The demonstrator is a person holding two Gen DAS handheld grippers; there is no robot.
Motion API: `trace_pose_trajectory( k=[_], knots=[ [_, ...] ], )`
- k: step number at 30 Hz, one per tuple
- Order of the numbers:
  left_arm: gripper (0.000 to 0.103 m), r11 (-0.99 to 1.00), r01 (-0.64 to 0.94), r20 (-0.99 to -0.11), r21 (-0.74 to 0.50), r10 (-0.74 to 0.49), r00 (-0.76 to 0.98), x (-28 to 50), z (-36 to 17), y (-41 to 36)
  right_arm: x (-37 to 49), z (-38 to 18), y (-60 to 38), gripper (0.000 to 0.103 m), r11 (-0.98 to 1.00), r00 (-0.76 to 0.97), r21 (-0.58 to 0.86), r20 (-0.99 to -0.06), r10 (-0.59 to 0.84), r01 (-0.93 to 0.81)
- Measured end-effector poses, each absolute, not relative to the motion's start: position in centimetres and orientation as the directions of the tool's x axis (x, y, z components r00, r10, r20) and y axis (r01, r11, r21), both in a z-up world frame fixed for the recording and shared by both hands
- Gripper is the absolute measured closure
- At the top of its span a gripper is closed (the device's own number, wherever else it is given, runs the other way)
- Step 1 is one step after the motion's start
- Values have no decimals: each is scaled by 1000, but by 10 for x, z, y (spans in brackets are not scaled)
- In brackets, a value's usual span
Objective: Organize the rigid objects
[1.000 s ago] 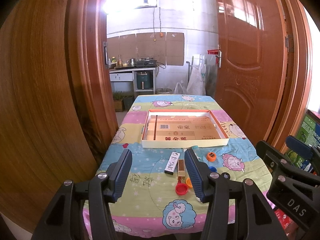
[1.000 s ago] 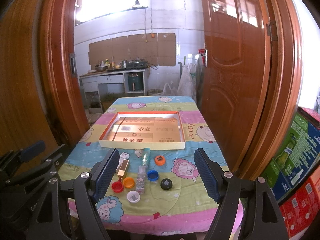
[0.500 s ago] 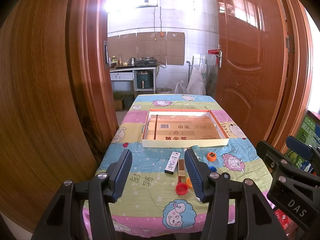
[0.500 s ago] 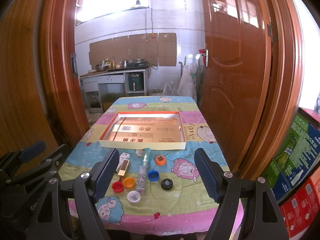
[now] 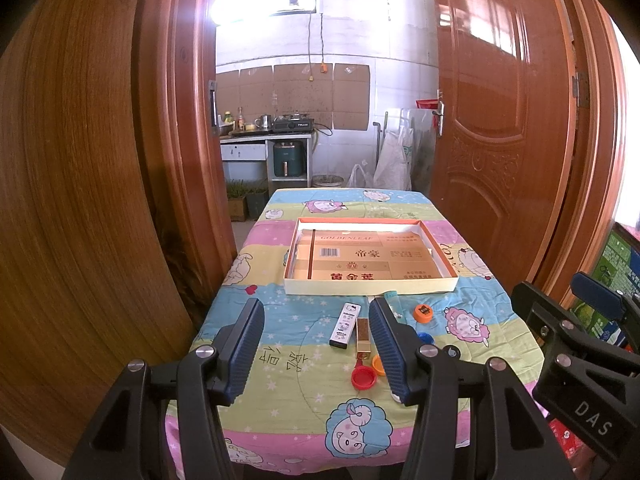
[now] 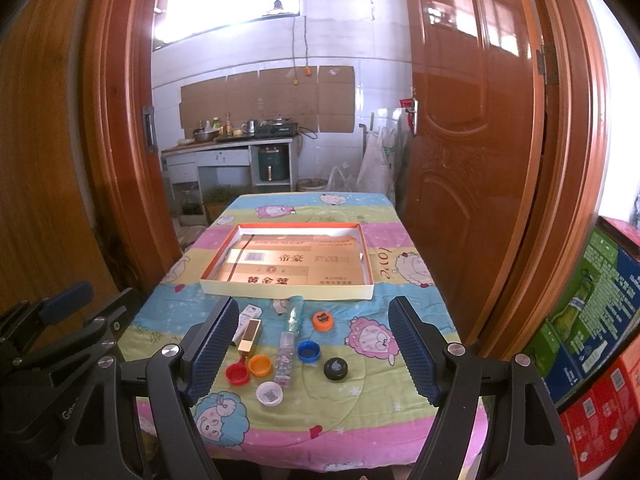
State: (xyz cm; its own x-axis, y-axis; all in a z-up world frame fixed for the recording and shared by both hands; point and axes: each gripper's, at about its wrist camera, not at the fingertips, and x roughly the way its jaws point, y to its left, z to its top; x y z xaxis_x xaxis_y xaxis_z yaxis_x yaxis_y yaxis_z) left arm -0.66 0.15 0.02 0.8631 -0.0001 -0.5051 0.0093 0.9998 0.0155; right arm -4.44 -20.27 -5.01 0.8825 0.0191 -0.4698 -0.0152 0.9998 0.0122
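Spread wide and empty above the near edge of a cartoon-print worktop (image 6: 360,412): left tongs (image 5: 316,346) and right tongs (image 6: 312,346), neither touching anything. Farther back on the cloth, a shallow cardboard tray (image 6: 288,293) with an orange rim, holding nothing loose. Scattered in front of the tray, between it and the tongs: a white remote (image 5: 345,325) and a gold lighter (image 6: 250,334) lying side by side, a clear printed tube (image 6: 289,342) pointing toward the tray, and loose bottle caps. Nearest the tray, an orange cap with a dark centre (image 6: 322,320); closer in, a blue cap (image 6: 309,351), a black cap (image 6: 335,368), a plain orange cap (image 6: 260,365) touching a red cap (image 6: 237,373), and a white cap (image 6: 269,393). Behind the tray, open wooden doors (image 6: 472,120) onto a tiled kitchen.
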Motion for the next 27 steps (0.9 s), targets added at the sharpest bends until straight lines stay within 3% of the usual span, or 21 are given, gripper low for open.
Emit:
trace_pose_trajectory(
  k=[27],
  knots=[
    [48, 1000, 6, -565, -15, -14, 825, 6, -21, 11, -37, -66, -222, 24, 1000, 874, 11, -485, -20, 29]
  ],
)
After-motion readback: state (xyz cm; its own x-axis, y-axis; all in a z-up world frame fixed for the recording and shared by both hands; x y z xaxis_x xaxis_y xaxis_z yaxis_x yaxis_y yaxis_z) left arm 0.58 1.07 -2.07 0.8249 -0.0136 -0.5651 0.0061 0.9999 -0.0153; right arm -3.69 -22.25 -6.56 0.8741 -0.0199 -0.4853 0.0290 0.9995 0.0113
